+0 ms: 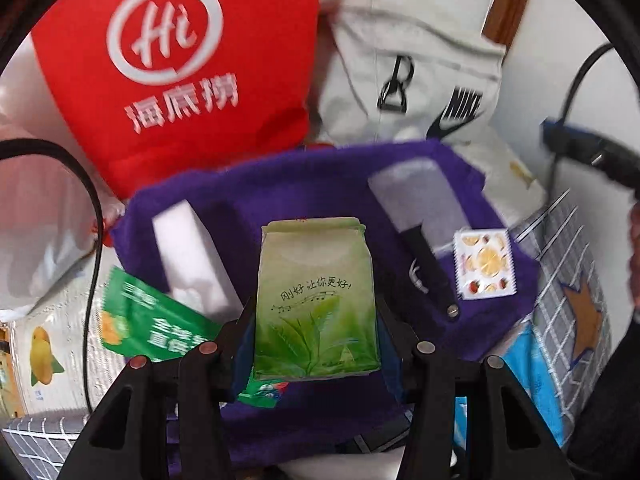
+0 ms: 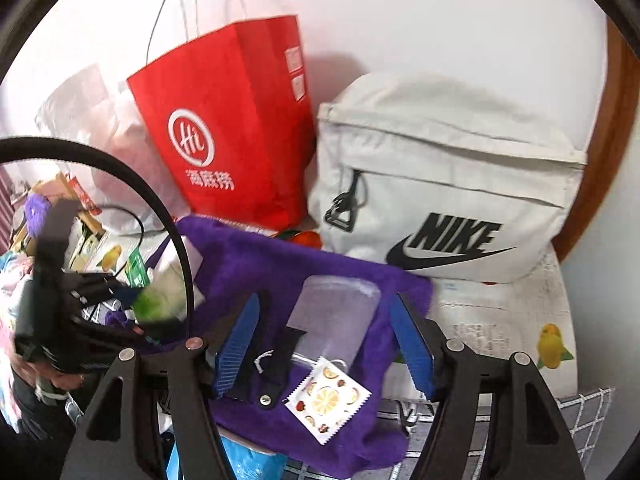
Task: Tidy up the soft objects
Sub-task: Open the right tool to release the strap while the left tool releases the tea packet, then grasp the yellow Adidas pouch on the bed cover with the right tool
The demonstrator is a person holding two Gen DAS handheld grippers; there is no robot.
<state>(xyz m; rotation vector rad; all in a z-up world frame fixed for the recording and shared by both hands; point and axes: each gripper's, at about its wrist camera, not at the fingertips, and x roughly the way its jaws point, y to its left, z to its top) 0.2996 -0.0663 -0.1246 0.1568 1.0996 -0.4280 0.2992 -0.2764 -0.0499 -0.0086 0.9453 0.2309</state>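
Observation:
My left gripper (image 1: pixel 316 320) is shut on a green tissue pack (image 1: pixel 316 300) and holds it above a purple towel (image 1: pixel 280 196). On the towel lie a white foam block (image 1: pixel 188 256), a cleaver with a black handle (image 1: pixel 420 216) and a small fruit-print sachet (image 1: pixel 484 264). My right gripper (image 2: pixel 324 344) is open and empty, its blue pads on either side of the cleaver (image 2: pixel 332 312), above the towel (image 2: pixel 256 264). The sachet (image 2: pixel 328 396) lies just before it. The left gripper with the green pack (image 2: pixel 160 296) shows blurred at the left.
A red paper bag (image 1: pixel 172 68) and a pale Nike backpack (image 2: pixel 448 184) stand behind the towel against the wall. A green snack packet (image 1: pixel 144 320) lies left of the towel. A black cable (image 1: pixel 92 216) hangs at the left. A blue packet (image 1: pixel 536 376) lies on grid-patterned cloth (image 1: pixel 568 240).

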